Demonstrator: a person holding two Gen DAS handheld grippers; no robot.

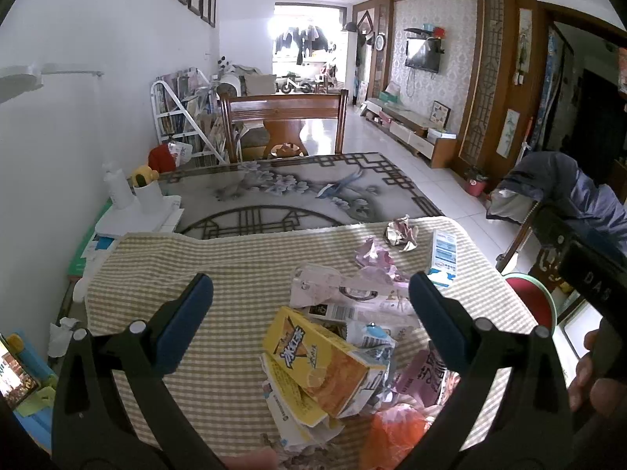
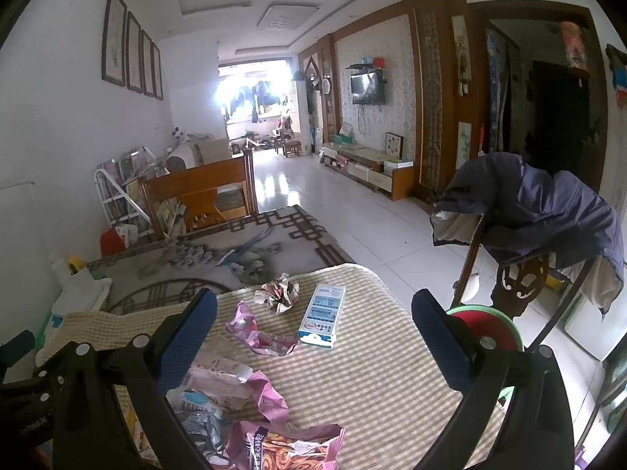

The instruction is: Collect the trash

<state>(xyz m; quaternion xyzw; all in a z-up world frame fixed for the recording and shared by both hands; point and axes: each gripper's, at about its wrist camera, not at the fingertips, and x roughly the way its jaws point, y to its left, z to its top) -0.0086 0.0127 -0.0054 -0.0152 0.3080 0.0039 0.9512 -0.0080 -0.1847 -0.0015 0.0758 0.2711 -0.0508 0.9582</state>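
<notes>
The left gripper (image 1: 311,293) hung spread wide and empty just above the heap of trash, and the yellow drink carton (image 1: 319,368) lay directly beneath its gap, slightly toward the near side. The carton's long axis ran from far left to near right, slantwise to the line between the pads, so a clean pinch across its narrow width would probably need a twist of the wrist. The right gripper (image 2: 313,333) was likewise parted and held nothing; it stood farther right, over the blue-and-white box (image 2: 322,321) and the crumpled wrapper ball (image 2: 277,293), well apart from the carton, so the left one seemed the nearer tool for it. Pink torn packaging (image 2: 258,337) lay between. Everything rested on a checked cloth (image 1: 235,274) spread over a patterned table (image 1: 274,192), with a wooden chair (image 1: 282,117) at the far end, a red bin (image 2: 490,329) off the right edge, and a long tiled living room beyond.
</notes>
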